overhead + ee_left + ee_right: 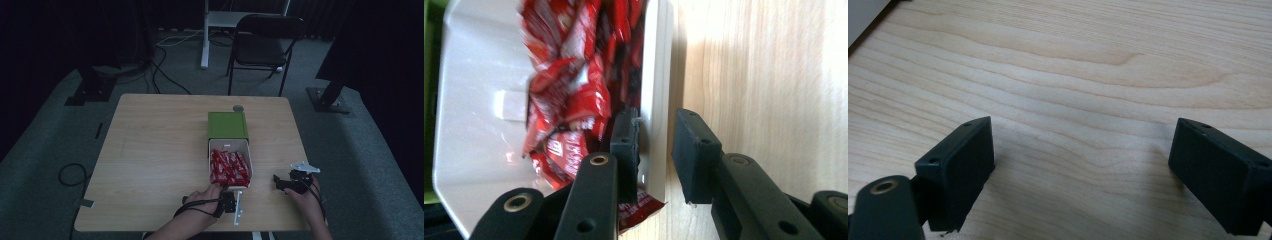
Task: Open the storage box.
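Left gripper straddles the near wall of the white tray, one jaw inside among the red packets, the other outside, not yet pinching. Right gripper hovers spread wide over bare table. Beyond, the tray slides from its green sleeve.

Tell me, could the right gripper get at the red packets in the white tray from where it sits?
Probably yes. The right gripper rests open on bare table beside the white tray, whose top is open over the red packets. The left gripper straddles only the tray's near wall.
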A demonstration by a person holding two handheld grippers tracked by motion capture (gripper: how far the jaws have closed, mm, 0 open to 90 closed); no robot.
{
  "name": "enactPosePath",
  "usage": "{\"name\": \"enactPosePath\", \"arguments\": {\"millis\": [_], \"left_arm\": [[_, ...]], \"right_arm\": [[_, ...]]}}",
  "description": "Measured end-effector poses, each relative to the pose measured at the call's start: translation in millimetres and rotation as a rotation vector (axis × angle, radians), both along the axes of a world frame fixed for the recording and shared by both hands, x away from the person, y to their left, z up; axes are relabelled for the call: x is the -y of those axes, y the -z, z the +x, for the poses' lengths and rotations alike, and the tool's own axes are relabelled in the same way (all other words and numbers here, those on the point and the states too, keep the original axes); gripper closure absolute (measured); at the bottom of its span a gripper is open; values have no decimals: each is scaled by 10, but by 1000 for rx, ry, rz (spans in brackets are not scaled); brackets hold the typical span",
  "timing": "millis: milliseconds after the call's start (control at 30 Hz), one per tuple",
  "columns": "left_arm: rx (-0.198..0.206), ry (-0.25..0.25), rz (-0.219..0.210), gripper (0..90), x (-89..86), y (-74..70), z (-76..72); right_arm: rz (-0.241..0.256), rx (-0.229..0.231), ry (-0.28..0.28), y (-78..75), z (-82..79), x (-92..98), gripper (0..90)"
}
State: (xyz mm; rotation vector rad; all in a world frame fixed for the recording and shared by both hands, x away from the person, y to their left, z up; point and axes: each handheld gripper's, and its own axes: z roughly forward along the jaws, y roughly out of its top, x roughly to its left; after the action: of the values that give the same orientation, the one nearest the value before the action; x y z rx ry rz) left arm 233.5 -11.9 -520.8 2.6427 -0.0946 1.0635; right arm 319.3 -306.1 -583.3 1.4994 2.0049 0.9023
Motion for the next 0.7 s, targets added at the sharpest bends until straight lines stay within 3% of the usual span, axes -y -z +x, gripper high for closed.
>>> {"name": "enactPosePath", "arguments": {"millis": [100,167,200,400,700], "left_arm": [[-17,2,-39,734,-23,-103,-28],[-17,3,-88,734,-47,-183,-30],[-17,3,-88,733,-47,-183,-30],[-39,-9,-190,732,-163,-379,40],[-77,-63,-440,732,-400,-615,224]], "right_arm": [[0,0,0,0,0,0,106],[0,0,0,0,0,0,106],[0,0,0,0,0,0,106],[0,0,0,0,0,0,106],[0,0,1,0,0,0,106]]}}
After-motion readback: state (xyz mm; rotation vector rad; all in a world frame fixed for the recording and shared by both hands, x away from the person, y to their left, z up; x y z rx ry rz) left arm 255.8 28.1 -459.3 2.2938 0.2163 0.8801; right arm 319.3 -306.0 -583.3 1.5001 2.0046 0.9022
